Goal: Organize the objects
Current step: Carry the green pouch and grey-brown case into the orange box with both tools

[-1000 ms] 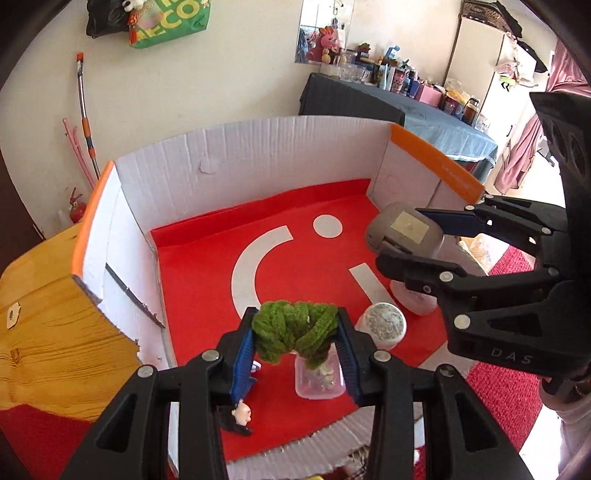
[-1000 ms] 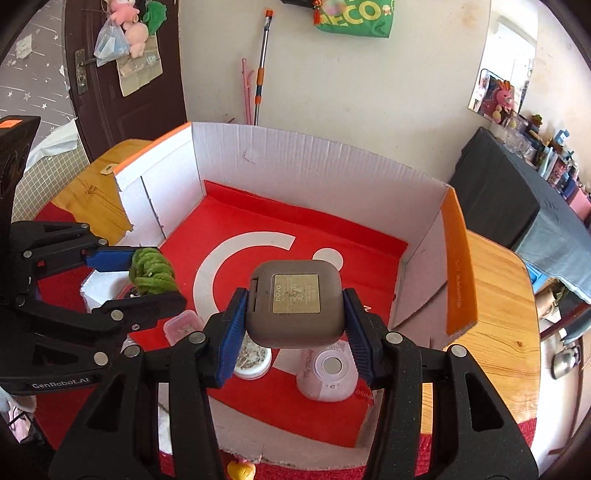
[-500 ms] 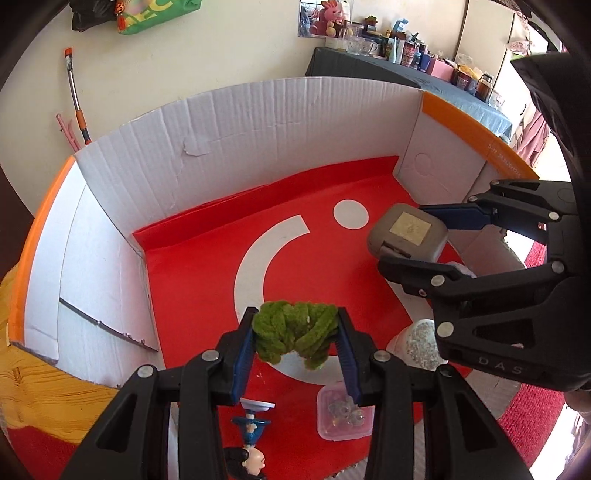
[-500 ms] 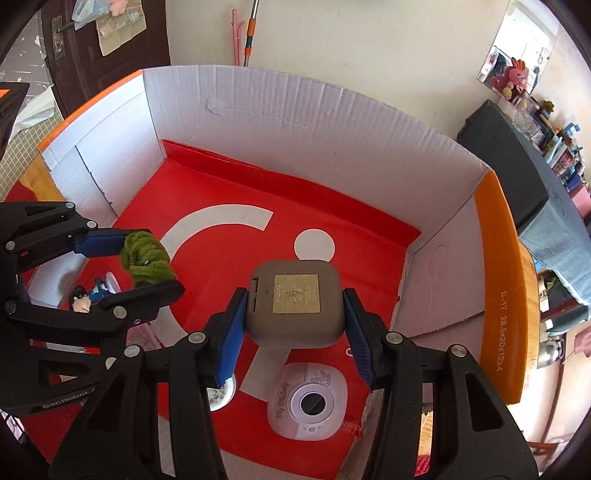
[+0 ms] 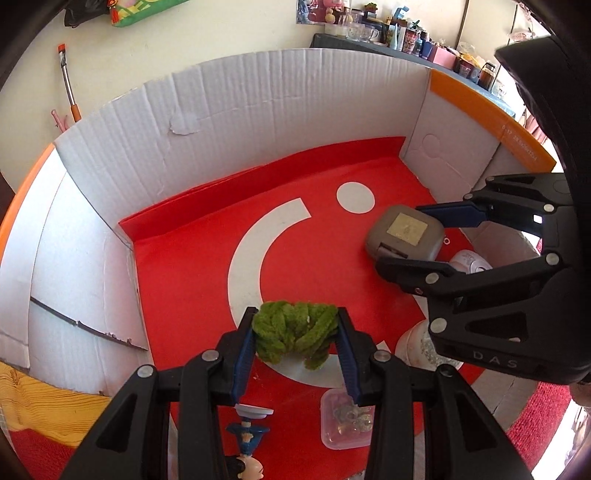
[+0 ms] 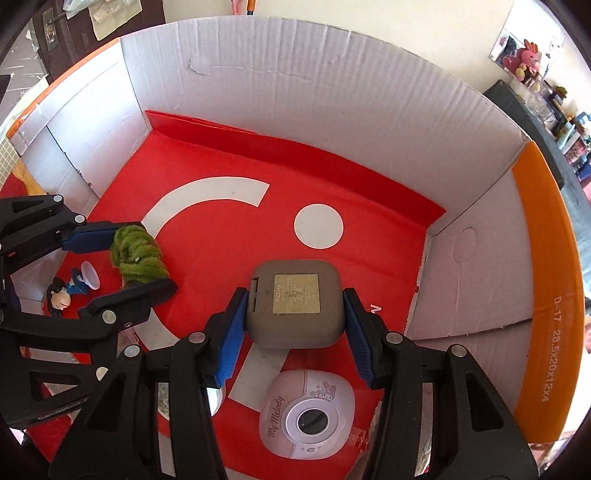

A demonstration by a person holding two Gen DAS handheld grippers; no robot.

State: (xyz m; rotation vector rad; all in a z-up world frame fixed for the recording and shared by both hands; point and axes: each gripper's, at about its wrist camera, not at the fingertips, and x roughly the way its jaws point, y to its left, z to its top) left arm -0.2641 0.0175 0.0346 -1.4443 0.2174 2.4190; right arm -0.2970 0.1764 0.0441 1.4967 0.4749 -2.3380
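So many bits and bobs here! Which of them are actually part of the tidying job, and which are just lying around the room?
Part of the job:
- green yarn bundle, held in the left gripper
- grey square case, held in the right gripper
- cardboard box
- pink My Melody gadget, small figurine, clear tub in the box

Just lying about:
- cluttered dark table
- broom

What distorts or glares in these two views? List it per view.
Left wrist view: fisheye bends the white corrugated cardboard box wall into an arc; dark vignette at the corners. Right wrist view: same curving; glare on the glossy red box floor; focus sharp.
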